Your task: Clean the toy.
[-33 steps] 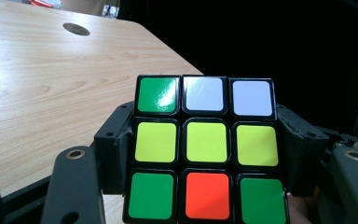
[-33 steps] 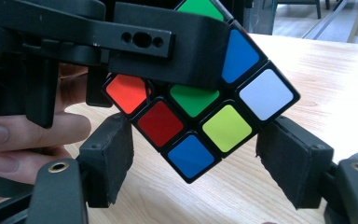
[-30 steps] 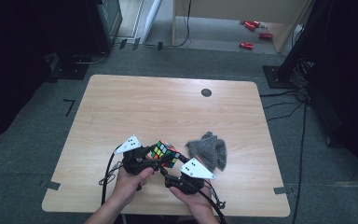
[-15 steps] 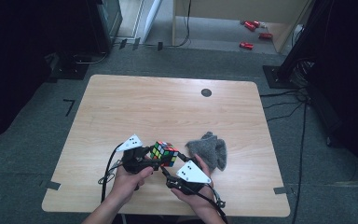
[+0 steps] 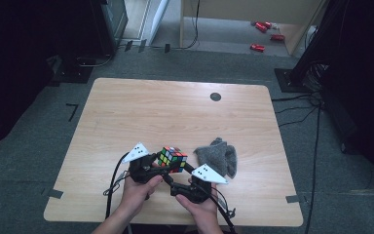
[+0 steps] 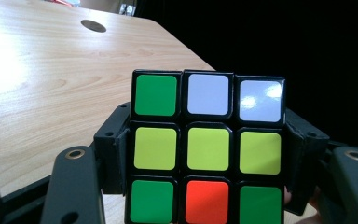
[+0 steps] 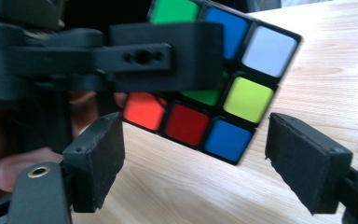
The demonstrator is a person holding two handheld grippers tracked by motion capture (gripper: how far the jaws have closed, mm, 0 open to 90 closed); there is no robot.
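A scrambled Rubik's cube (image 5: 172,159) is held just above the table's near edge. My left gripper (image 5: 161,165) is shut on it, its black jaws pressing the cube (image 6: 207,154) on both sides; a face with green, white, yellow and red stickers looks at that camera. My right gripper (image 5: 187,170) is open beside it. In the right gripper view its two pads stand wide apart, below and around the lower corner of the cube (image 7: 214,88) without touching it. The left gripper's jaw lies across the cube's upper left there.
A crumpled grey cloth (image 5: 217,156) lies on the wooden table (image 5: 175,114) just right of the cube, behind the right gripper. A dark round hole (image 5: 215,96) marks the table's far side. Red items (image 5: 260,34) lie on the floor beyond.
Both hands have shifted slightly left and nearer with the cube. The right gripper has drawn closer to the cube's underside.
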